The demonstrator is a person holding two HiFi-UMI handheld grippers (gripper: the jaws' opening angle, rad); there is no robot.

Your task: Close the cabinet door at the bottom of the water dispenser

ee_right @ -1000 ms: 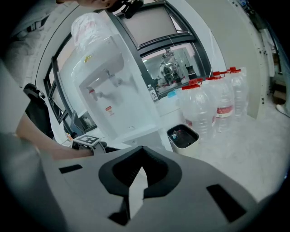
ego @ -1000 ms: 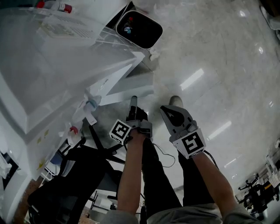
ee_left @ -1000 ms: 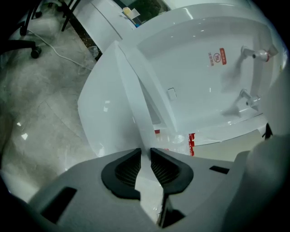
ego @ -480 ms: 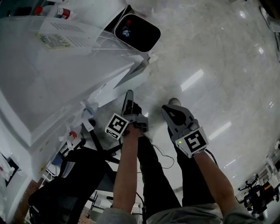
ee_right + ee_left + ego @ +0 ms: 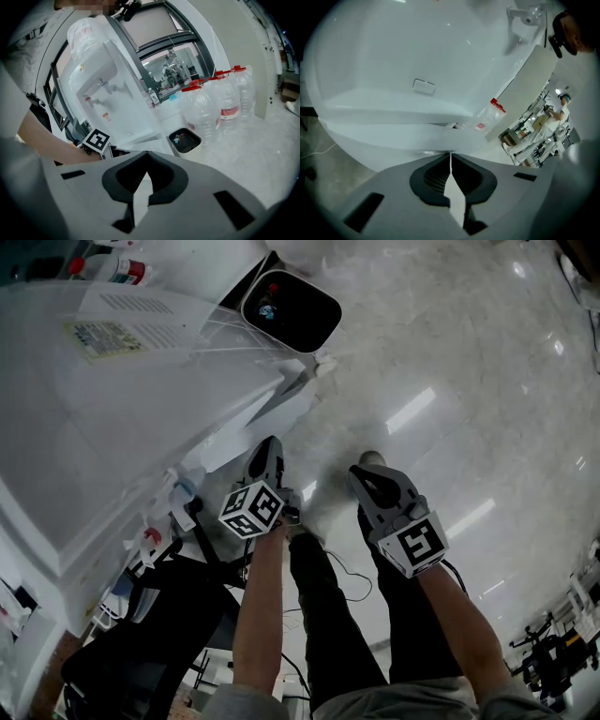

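The left tool [image 5: 268,448] reaches toward the foot of the white water dispenser [image 5: 122,399] at the left of the scene. In the left gripper view the left tool [image 5: 450,154] has its jaws pressed together with nothing between them, and its tips sit right at the white cabinet door [image 5: 389,138], which fills the space just beyond. From above, the cabinet door [image 5: 272,413] lies just far and left of that tool. The right tool [image 5: 367,465] hangs over the floor [image 5: 450,362] to the right, apart from the door; its jaws [image 5: 146,154] are also pressed together and hold nothing. A black-lined bin [image 5: 289,310] stands farther off.
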